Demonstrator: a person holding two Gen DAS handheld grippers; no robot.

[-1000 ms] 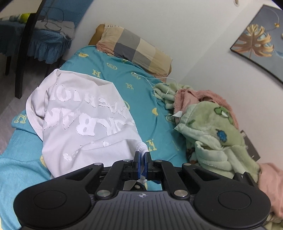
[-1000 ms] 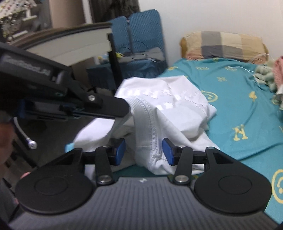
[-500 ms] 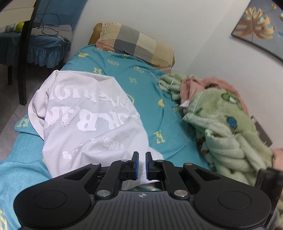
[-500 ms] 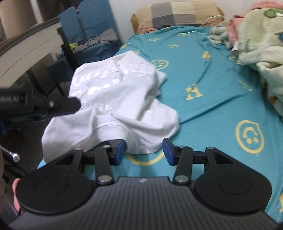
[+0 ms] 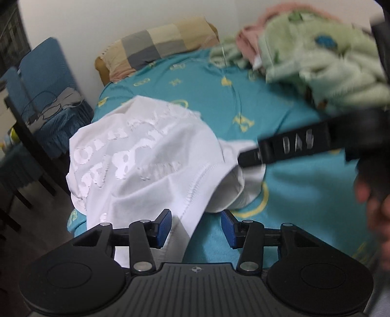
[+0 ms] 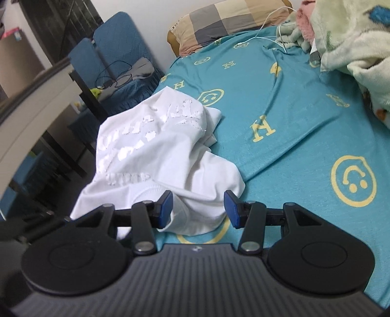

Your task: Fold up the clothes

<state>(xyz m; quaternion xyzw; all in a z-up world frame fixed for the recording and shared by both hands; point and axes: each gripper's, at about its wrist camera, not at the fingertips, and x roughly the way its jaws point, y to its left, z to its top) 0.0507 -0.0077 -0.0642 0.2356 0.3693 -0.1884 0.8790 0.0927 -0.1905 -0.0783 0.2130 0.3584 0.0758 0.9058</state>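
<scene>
A white T-shirt [image 5: 146, 156] with raised white lettering lies crumpled on the near left of the teal bed [image 5: 243, 102], partly hanging over the edge. My left gripper [image 5: 196, 229] is open, its blue pads either side of the shirt's near hem. My right gripper [image 6: 198, 209] is open too, just short of the shirt [image 6: 156, 156], with a fold of cloth lying between its pads but not pinched. In the left wrist view the right gripper's black finger [image 5: 287, 143] reaches in from the right above the shirt.
A green fleece blanket [image 6: 351, 36] and pink cloth are heaped along the right wall. A checked pillow [image 6: 231, 19] lies at the head of the bed with a white cable [image 6: 270, 22]. Blue chairs [image 6: 114, 53] and a dark table leg stand left. A hand [image 5: 375, 200] shows at right.
My left gripper has opened and let go of the shirt's hem. The shirt dropped into a crumpled heap on the bed. Both grippers swung and now face the heap from the near side.
</scene>
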